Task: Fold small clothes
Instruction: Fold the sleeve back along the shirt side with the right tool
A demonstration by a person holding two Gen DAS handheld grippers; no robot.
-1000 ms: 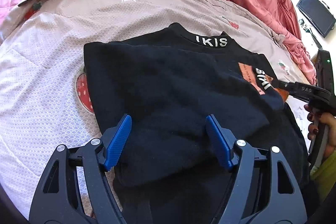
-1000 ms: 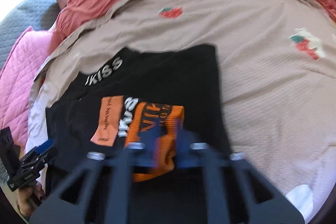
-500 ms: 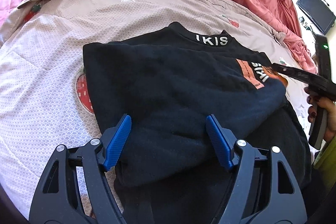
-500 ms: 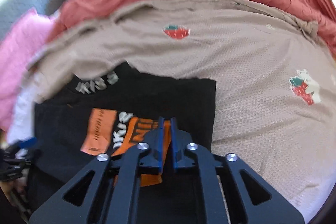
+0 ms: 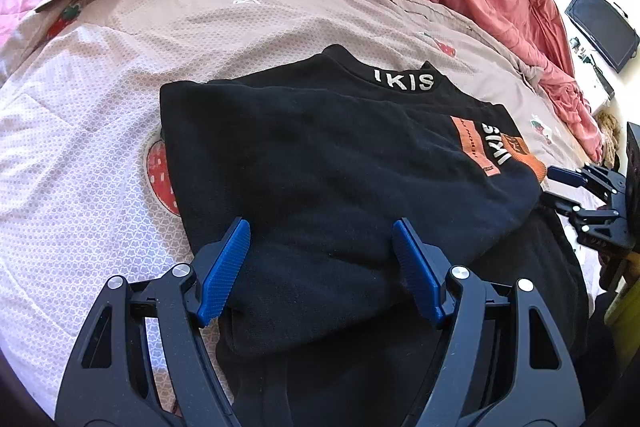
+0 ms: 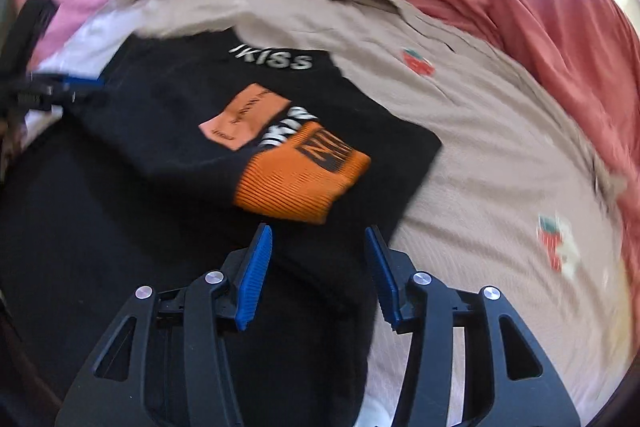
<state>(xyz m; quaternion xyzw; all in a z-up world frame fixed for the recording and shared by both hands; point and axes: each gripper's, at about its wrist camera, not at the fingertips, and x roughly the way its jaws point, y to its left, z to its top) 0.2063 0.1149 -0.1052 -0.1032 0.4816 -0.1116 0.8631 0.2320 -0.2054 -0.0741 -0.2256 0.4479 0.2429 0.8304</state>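
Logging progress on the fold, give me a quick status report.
Left tool open over black sweater. Right tool open, orange cuff lying free. Nothing blocking.

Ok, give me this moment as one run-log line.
sweater: folded on bedspread | orange cuff: on top | left claw: open over near edge | right claw: open, empty

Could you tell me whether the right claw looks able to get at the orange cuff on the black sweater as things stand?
Probably yes. The right claw is open and empty, and the orange cuff lies uncovered on top of the black sweater just ahead of it, with nothing between them.
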